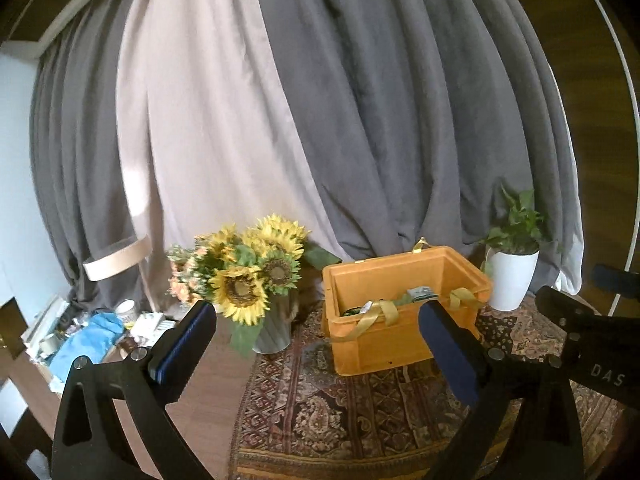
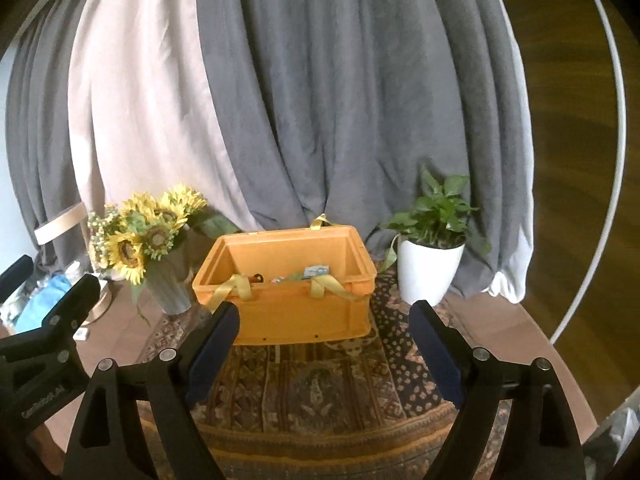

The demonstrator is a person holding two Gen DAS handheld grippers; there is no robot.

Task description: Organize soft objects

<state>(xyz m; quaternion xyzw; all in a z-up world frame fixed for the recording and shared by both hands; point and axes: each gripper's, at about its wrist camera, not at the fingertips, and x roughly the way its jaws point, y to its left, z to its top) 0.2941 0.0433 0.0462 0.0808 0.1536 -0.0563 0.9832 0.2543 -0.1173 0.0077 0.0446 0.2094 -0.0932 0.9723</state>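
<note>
Two black two-finger grippers with dark blue pads fill the foreground, the left gripper [image 1: 318,320] and the right gripper [image 2: 325,322] both spread wide with nothing between their fingers. Beyond them, on a round table [image 2: 500,320] covered by a dark patterned oriental rug [image 2: 320,392], stands the open orange plastic crate [image 2: 288,312], yellow ribbon handles [image 2: 234,286] draped over its near rim. Inside lie several small items, one a bluish packet [image 2: 316,271]; what the rest are cannot be made out. Just left of the crate is a ribbed grey vase of artificial sunflowers [image 2: 148,232]; to its right, a white pot holding a green leafy plant [image 2: 430,268]. Grey and beige curtains [image 2: 280,100] hang behind.

The sorting appears well along, or paused. The likeliest mishap: a wide-open gripper reaching back toward the crate could snag a loose ribbon and drag the crate, or clip the top-heavy sunflower vase and tip it.
</note>
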